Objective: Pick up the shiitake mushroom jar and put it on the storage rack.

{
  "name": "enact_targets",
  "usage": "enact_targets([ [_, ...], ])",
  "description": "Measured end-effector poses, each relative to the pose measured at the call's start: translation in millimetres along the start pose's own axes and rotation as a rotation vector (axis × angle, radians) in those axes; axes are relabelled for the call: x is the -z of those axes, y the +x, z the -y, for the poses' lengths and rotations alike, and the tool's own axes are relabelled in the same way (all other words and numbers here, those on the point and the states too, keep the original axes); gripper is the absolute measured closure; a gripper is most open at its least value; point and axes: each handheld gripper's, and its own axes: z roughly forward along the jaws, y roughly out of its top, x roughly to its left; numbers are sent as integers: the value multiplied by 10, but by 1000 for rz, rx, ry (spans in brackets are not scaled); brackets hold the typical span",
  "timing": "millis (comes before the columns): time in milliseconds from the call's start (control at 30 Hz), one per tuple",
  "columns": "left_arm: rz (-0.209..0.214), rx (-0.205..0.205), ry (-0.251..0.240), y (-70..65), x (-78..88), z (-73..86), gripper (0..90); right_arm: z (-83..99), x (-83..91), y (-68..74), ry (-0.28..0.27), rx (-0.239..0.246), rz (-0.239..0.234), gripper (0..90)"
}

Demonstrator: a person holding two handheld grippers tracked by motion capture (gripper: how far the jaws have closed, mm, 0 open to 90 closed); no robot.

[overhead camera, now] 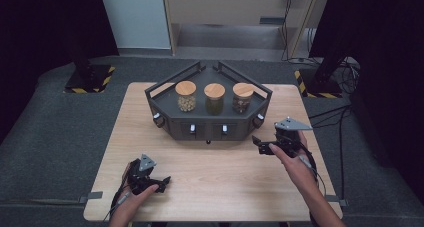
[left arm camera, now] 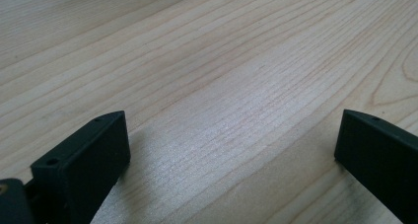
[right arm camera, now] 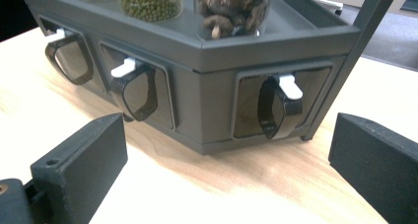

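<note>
A dark grey angled rack (overhead camera: 172, 121) stands at the back middle of the wooden table (overhead camera: 225, 182). On its top tray are three cork-lidded jars: pale beans (overhead camera: 186, 96), green beans (overhead camera: 214, 98) and dark mushrooms (overhead camera: 242, 97). My left gripper (overhead camera: 162, 183) lies low near the front left, open over bare wood (left arm camera: 231, 145). My right gripper (overhead camera: 257, 143) is open just off the rack's right front corner. In the right gripper view, the open right gripper (right arm camera: 229, 150) faces the rack's side drawer handle (right arm camera: 278, 108), apart from it.
Two more dark drawer handles (right arm camera: 135, 88) (right arm camera: 69, 56) with white tabs line the rack's front. Thin posts (right arm camera: 345, 61) rise at the rack's corners. Grey carpet surrounds the table, with black stands and cables at the back right (overhead camera: 330, 72).
</note>
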Motion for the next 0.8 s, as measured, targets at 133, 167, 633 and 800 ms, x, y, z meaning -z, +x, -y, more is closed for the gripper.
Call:
enact_targets([
  [133, -1, 1, -1, -2, 0, 2, 0, 58, 29, -22, 5, -4, 0, 15],
  [167, -1, 1, -1, -2, 0, 2, 0, 58, 29, -22, 5, -4, 0, 15],
  [633, -1, 2, -1, -3, 0, 2, 0, 189, 118, -53, 14, -13, -5, 15],
  [800, -1, 2, -1, -4, -1, 3, 0, 224, 130, -40, 16, -14, -7, 16],
])
